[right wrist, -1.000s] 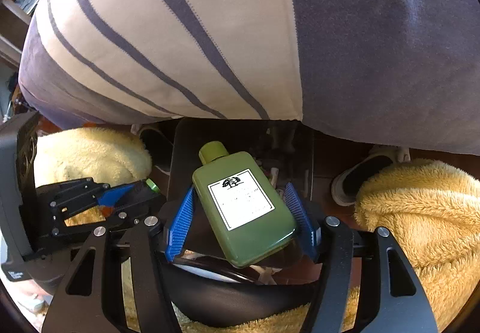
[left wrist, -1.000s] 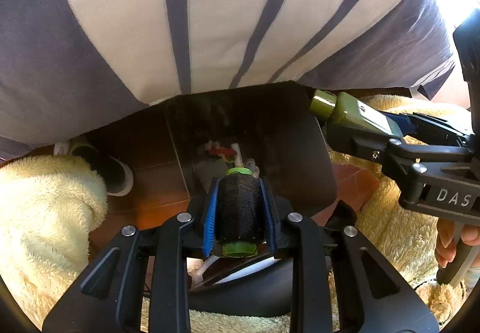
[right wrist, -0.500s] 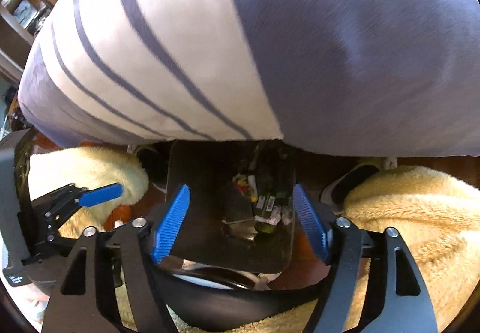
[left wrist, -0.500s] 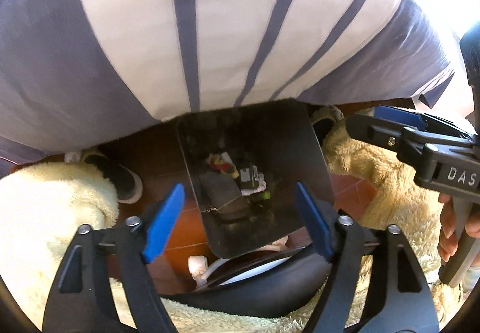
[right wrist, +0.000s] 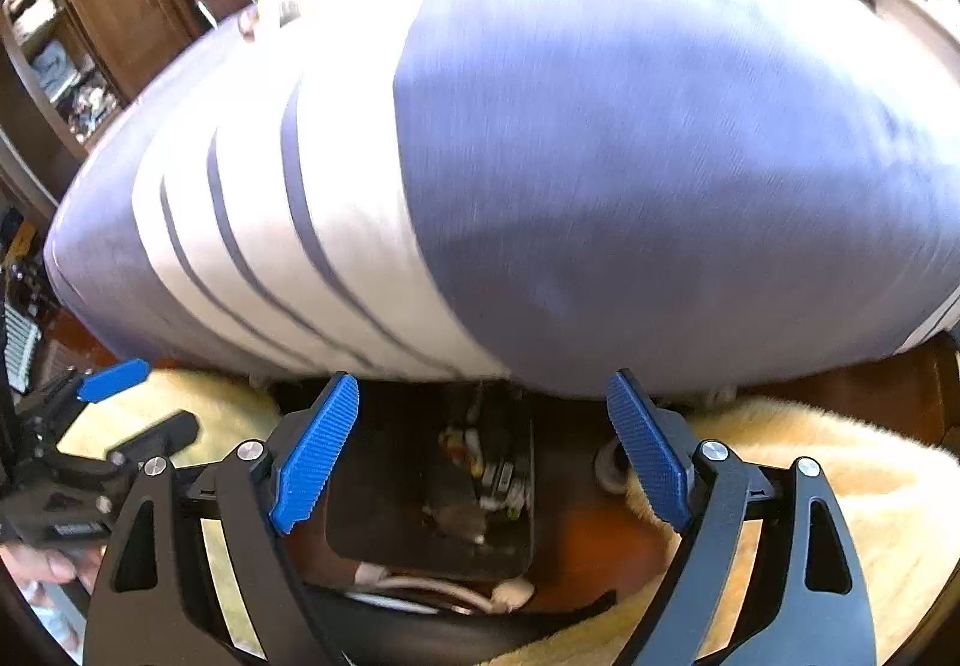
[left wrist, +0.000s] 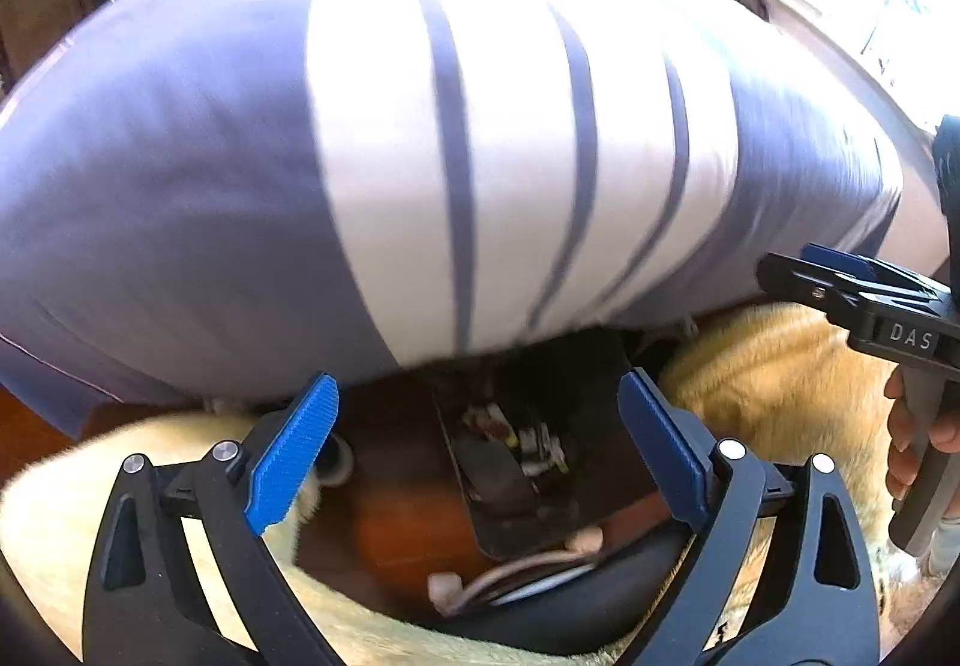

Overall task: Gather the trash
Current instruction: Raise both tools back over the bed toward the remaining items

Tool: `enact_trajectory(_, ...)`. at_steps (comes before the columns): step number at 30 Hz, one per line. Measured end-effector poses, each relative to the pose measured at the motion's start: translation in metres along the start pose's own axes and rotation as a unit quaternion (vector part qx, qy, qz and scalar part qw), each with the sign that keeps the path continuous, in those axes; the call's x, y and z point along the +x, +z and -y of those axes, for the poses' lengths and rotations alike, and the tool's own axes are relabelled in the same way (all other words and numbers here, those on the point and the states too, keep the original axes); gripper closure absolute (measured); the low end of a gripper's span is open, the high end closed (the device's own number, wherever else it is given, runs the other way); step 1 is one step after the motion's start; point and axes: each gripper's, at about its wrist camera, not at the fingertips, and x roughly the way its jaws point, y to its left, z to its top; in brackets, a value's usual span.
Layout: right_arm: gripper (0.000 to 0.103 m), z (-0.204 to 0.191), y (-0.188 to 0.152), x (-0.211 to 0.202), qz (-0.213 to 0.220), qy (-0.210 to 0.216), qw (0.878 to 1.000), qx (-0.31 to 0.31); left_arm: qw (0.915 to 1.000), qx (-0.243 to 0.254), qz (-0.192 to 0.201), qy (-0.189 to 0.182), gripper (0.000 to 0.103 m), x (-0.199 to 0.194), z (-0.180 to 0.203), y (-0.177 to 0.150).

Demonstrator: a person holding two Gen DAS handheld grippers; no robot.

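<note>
A dark rectangular trash bin (left wrist: 600, 396) stands on the floor below the bed edge, with several small pieces of trash (left wrist: 522, 441) lying inside. It also shows in the right wrist view (right wrist: 372, 486), its trash (right wrist: 480, 474) in a heap. My left gripper (left wrist: 480, 456) is open and empty above the bin. My right gripper (right wrist: 480, 456) is open and empty above it too. The right gripper shows at the right edge of the left wrist view (left wrist: 840, 276). The left gripper shows at the left edge of the right wrist view (right wrist: 114, 384).
A bed with a blue and white striped cover (left wrist: 450, 156) fills the upper view. Fluffy cream fabric (left wrist: 780, 384) lies on both sides of the bin (right wrist: 810, 474). A dark round object with white cables (left wrist: 528, 588) sits below the grippers. Wooden shelves (right wrist: 120, 18) stand far left.
One second ago the left gripper held a dark bottle and the right a green one. Both opened; the bottles are gone from the jaws. Both grippers have since risen and tilted up.
</note>
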Motion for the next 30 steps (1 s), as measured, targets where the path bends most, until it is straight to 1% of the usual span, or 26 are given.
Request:
enact_trajectory(4,0.015,0.0,0.02,-0.022,0.037,-0.007,0.999,-0.009,0.9991,-0.002,0.037,0.019,0.012,-0.023,-0.01,0.023)
enact_trajectory(8,0.014,-0.002,0.041,-0.036,0.065,-0.01,0.998,-0.018,0.9975,-0.005,0.063,0.031,0.009,-0.038,-0.015,0.044)
enact_trajectory(13,0.013,-0.009,0.067,-0.044,0.091,-0.012,0.995,-0.031,0.9956,-0.007,0.083,0.043,0.009,-0.046,-0.029,0.067)
enact_trajectory(16,0.013,-0.015,0.082,-0.044,0.097,-0.013,0.994,-0.04,0.9948,-0.008,0.089,0.047,0.009,-0.046,-0.033,0.081)
enact_trajectory(20,0.013,-0.025,0.103,-0.033,0.095,-0.016,0.994,-0.051,0.9943,-0.009,0.092,0.052,0.009,-0.042,-0.043,0.097)
enact_trajectory(30,0.013,-0.036,0.154,0.009,0.078,-0.01,0.995,-0.061,0.9951,-0.012,0.076,0.062,0.009,-0.003,-0.063,0.145)
